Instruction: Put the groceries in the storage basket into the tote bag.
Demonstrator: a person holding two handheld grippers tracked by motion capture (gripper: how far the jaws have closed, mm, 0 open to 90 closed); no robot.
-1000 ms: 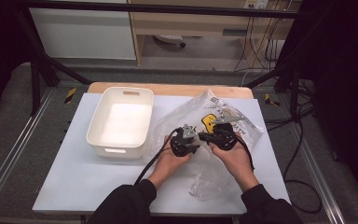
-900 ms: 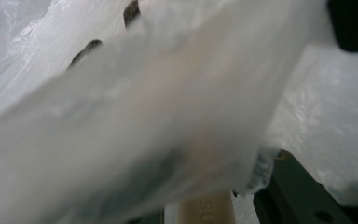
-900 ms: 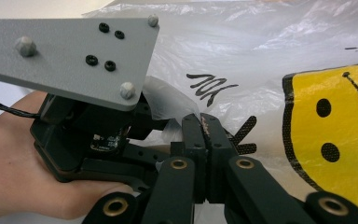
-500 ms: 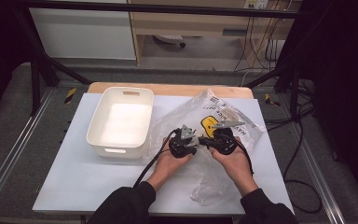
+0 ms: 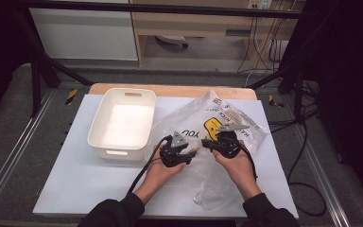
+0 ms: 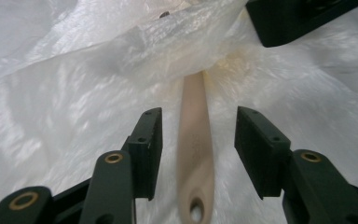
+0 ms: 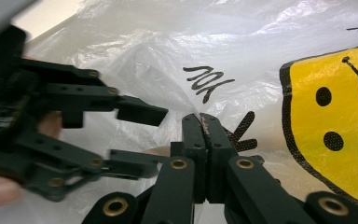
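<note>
Left tool point(image 6: 198, 140) has just been opening, jaws astride a beige handle point(image 6: 195, 154), untouched; right tool point(image 7: 204, 128) pinches the plastic bag point(image 7: 168, 51).

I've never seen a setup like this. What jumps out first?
The crinkly clear plastic bag with its yellow smiley face, lying right of the empty white tub. A person works on it with two black grippers: the right gripper pinches the plastic, while the left gripper, jaws just opened, straddles a beige handle poking out of the bag.
</note>
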